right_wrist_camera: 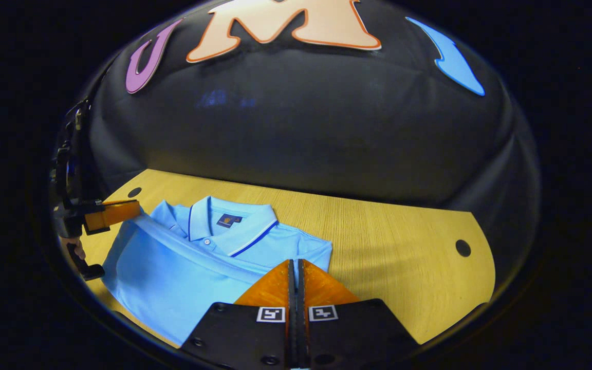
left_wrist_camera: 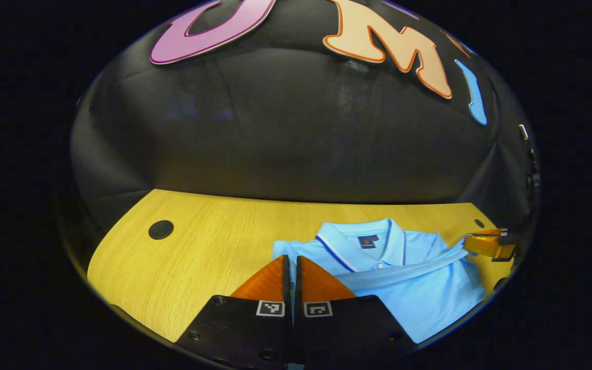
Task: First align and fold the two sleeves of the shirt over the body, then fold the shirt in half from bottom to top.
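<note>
Two grippers are on this light blue polo shirt [left_wrist_camera: 419,293], which lies flat on the wooden surface [left_wrist_camera: 208,246], collar toward the booth wall.

In the left gripper view, the left gripper [left_wrist_camera: 293,267] sits at the bottom centre of the frame with its jaws pressed together on the edge of one sleeve [left_wrist_camera: 281,251]. The right gripper [left_wrist_camera: 488,244] shows at the far right edge, and a band of blue fabric stretches diagonally from it across the shirt's chest.

In the right gripper view, the right gripper [right_wrist_camera: 294,271] has its jaws pinched on the fabric at bottom centre, just by the other sleeve [right_wrist_camera: 311,252]. The left gripper [right_wrist_camera: 111,213] shows at the left edge with a hand [right_wrist_camera: 72,249] below it. A dark round hole [right_wrist_camera: 463,247] sits at the right of the surface.
</note>
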Available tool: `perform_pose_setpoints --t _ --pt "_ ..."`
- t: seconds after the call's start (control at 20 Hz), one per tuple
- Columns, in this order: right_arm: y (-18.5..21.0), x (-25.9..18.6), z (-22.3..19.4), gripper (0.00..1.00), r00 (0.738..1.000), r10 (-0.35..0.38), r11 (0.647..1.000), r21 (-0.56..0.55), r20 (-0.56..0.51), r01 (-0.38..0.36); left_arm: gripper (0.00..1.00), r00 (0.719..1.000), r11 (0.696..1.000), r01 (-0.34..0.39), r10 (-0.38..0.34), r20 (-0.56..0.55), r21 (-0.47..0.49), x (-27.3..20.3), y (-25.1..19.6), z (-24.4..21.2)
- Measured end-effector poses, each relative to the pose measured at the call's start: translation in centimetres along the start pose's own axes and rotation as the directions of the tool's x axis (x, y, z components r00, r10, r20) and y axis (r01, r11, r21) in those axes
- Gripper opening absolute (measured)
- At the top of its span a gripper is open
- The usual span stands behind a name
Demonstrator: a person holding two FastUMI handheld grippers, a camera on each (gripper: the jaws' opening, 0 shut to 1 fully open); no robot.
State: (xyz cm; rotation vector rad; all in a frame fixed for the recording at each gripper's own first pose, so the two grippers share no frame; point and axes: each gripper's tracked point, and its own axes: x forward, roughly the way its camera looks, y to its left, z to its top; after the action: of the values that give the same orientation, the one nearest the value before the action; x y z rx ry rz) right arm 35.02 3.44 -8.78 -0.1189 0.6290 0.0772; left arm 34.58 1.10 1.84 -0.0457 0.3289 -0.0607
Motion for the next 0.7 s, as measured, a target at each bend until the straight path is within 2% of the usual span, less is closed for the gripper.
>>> perform_pose_setpoints --t 0.15,0.2,0.25,0.3,0.4,0.45,0.5,0.55,0.7 --pt "-0.3 0.2 -0.3 0.03 1.0 0.008 1.0 0.017 -0.003 -0.008 0.0 0.999 0.999 -0.033 0.033 -0.013 0.012 0.6 0.6 -0.8" --pt "-0.5 0.3 -0.3 0.06 1.0 0.007 1.0 0.007 0.007 -0.007 0.05 0.999 0.999 -0.04 0.04 -0.019 0.009 0.5 0.8 -0.9" --pt "-0.4 -0.1 0.1 0.2 1.0 0.012 1.0 0.006 0.02 -0.012 0.06 0.999 0.999 -0.035 0.035 -0.027 0.005 0.2 0.6 -1.0" --pt "-0.4 -0.5 0.5 0.28 0.999 0.018 1.0 0.004 0.04 -0.018 0.15 0.999 0.999 -0.035 0.035 -0.028 -0.002 -0.1 0.4 -0.8" --pt "-0.5 -1.6 1.1 0.59 0.997 0.024 1.0 0.008 0.071 -0.025 0.55 0.998 0.998 -0.057 0.057 -0.009 -0.017 -1.3 0.6 0.2" --pt "-0.6 -2.2 1.4 0.81 0.996 0.026 1.0 0.01 0.084 -0.026 0.76 0.998 0.998 -0.065 0.065 0.008 -0.021 -2.2 0.6 1.0" --pt "-0.8 -2.6 1.5 0.9 0.995 0.024 1.0 0.012 0.098 -0.025 0.96 0.997 0.997 -0.068 0.069 0.02 -0.02 -3.1 0.4 1.7" --pt "-1.0 -3.7 1.8 1.0 0.994 0.02 1.0 0.014 0.111 -0.022 0.93 0.997 0.998 -0.067 0.067 0.035 -0.017 -3.9 0.2 2.3" --pt "-1.5 -6.2 2.6 1.0 0.985 0.016 0.999 0.028 0.169 -0.021 0.95 0.993 0.998 -0.063 0.063 0.104 -0.003 -7.2 -1.0 4.4"
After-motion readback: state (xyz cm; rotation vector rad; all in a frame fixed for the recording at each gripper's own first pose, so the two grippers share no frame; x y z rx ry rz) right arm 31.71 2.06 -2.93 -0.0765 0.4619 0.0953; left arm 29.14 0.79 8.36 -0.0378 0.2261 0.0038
